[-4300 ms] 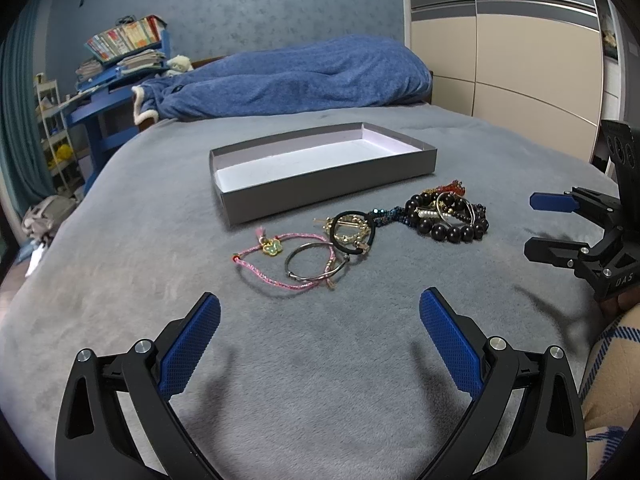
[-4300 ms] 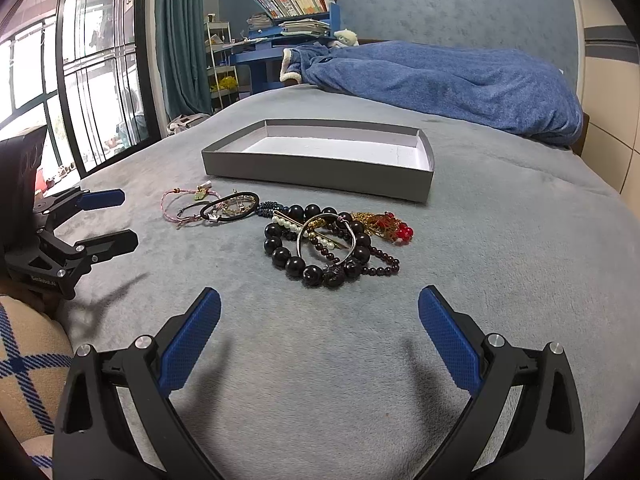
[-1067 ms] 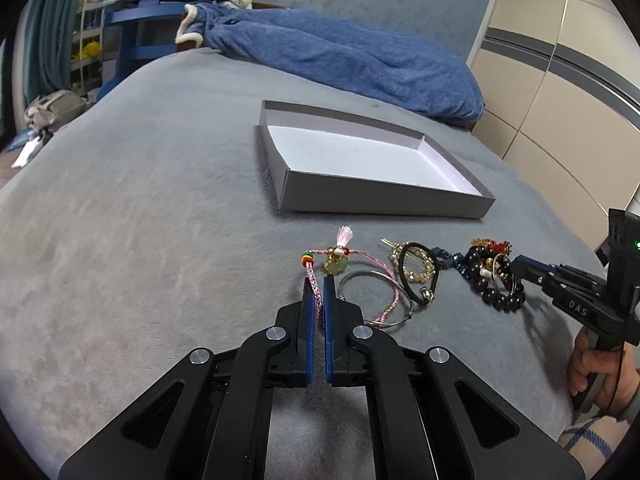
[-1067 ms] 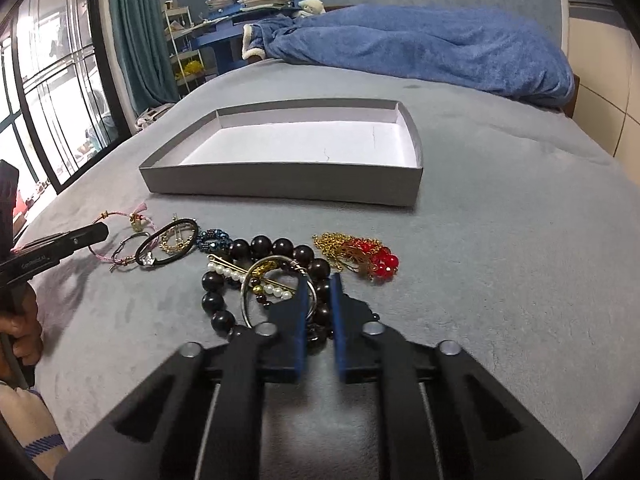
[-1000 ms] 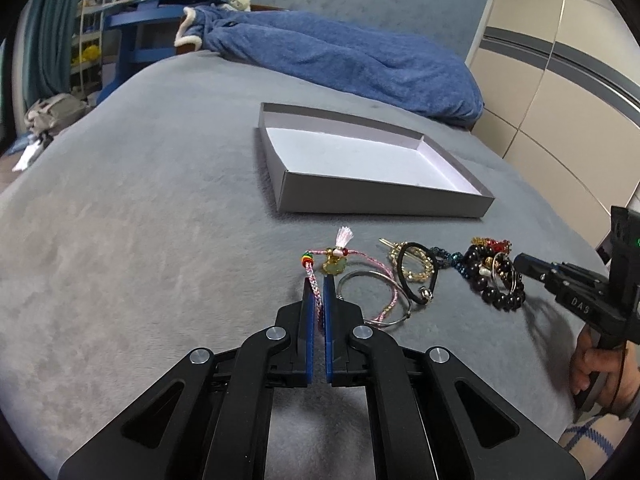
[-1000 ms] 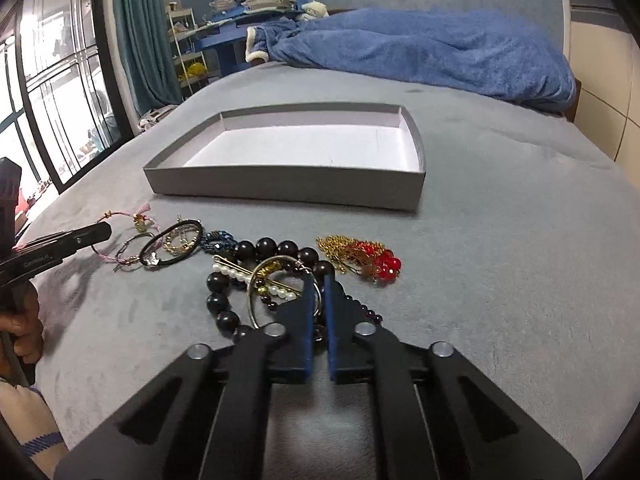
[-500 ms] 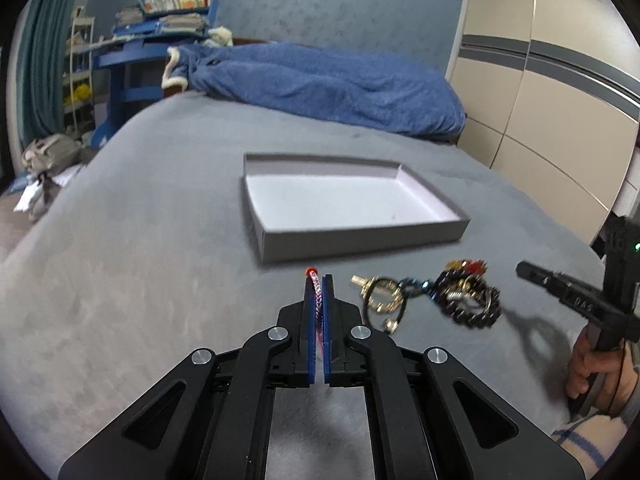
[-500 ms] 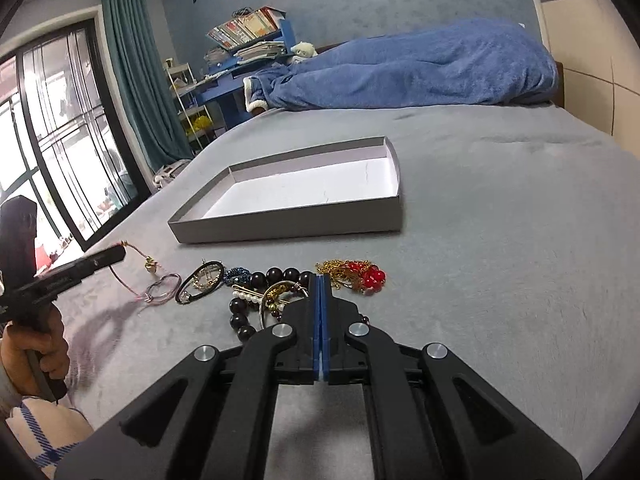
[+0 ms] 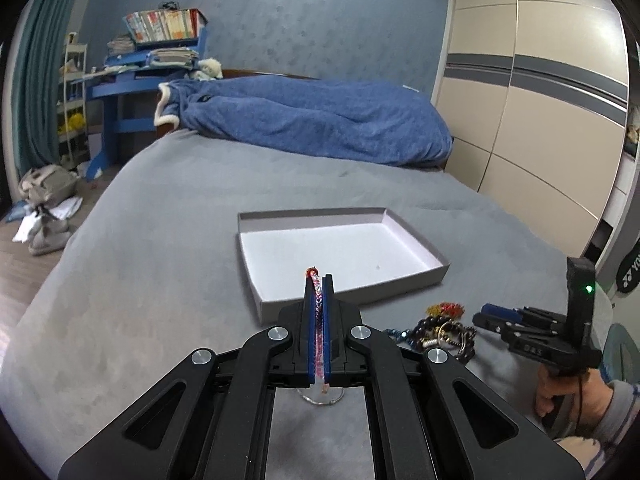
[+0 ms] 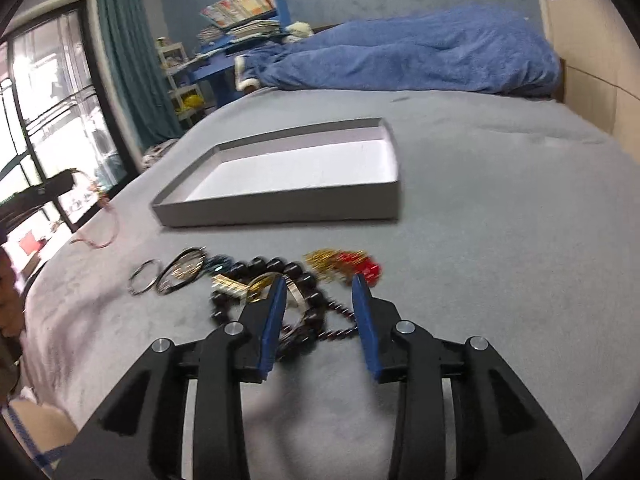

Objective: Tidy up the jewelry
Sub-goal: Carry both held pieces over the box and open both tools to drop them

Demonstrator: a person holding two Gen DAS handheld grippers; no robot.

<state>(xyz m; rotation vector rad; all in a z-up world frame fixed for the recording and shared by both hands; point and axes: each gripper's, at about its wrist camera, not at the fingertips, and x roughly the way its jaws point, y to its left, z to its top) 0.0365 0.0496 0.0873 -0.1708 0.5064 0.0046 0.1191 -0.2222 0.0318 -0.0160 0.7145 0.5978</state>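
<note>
My left gripper (image 9: pixel 318 280) is shut on the pink braided cord bracelet (image 9: pixel 316 300) and holds it up over the near edge of the grey shallow box (image 9: pixel 400 292). In the right wrist view the bracelet (image 10: pixel 102 236) dangles off that gripper at the left, above the bed. My right gripper (image 10: pixel 320 284) is open over the jewelry pile: the black bead bracelet (image 10: pixel 296 272) with a metal bangle (image 10: pixel 276 284), a gold and red piece (image 10: pixel 344 264), a black ring (image 10: pixel 182 270) and a silver ring (image 10: pixel 144 278). The box (image 10: pixel 280 210) is empty.
All lies on a grey bedspread (image 9: pixel 160 280). A blue blanket (image 9: pixel 312 124) is heaped at the bed's far end. A wardrobe (image 9: pixel 540 100) stands to the right, a blue desk with books (image 9: pixel 136 64) and a window (image 10: pixel 40 120) to the left.
My left gripper has lifted the pink bracelet off the bed and towards the box. My right gripper, shut half a second ago, has opened over the bead pile.
</note>
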